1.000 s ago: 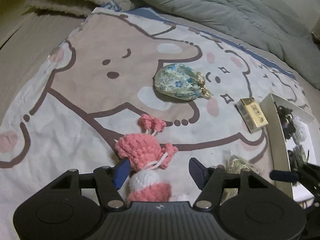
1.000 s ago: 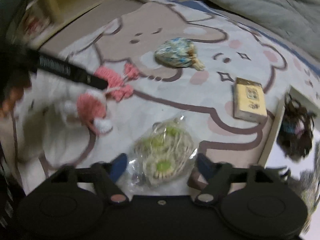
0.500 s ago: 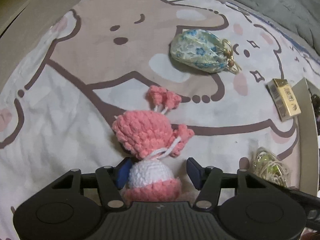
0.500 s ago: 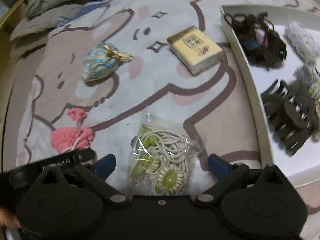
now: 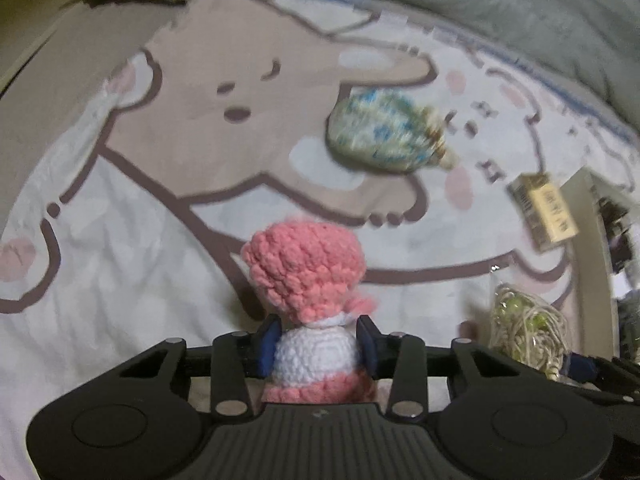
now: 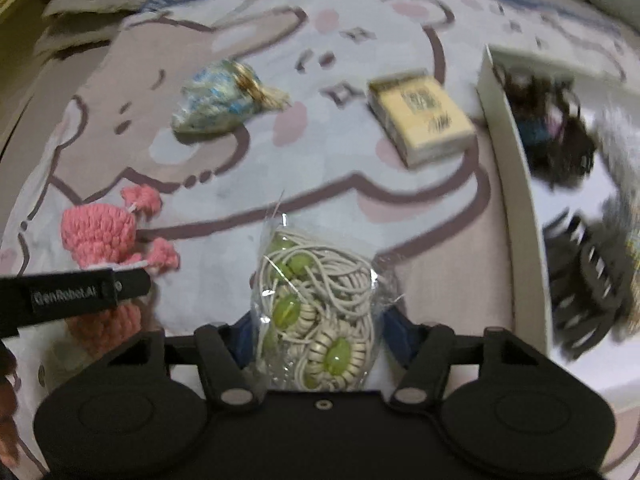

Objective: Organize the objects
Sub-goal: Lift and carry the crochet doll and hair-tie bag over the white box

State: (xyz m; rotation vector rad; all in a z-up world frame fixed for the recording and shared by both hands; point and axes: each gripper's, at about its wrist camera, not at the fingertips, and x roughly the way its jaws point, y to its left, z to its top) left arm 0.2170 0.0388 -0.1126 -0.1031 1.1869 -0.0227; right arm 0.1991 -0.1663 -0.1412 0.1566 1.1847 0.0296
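My left gripper [image 5: 318, 346] is shut on a pink and white crochet doll [image 5: 306, 272], which stands upright between the pads; it also shows in the right wrist view [image 6: 100, 236] at the left. My right gripper [image 6: 320, 332] has closed on a clear bag of cream cords with green beads [image 6: 316, 304]; the bag also shows in the left wrist view [image 5: 528, 328]. A blue-flowered pouch [image 6: 216, 98] and a yellow box [image 6: 424, 118] lie farther back on the bear-print blanket [image 6: 340, 208].
A white tray [image 6: 516, 184] at the right holds dark hair ties [image 6: 548, 128] and a dark claw clip [image 6: 588, 284]. A grey quilt [image 5: 500, 12] is bunched along the far edge of the bed. The left gripper's finger [image 6: 76, 292] crosses the right view's left side.
My left gripper closed on the doll and lifted it. My right gripper narrowed around the bag of beaded cords and came closer to it.
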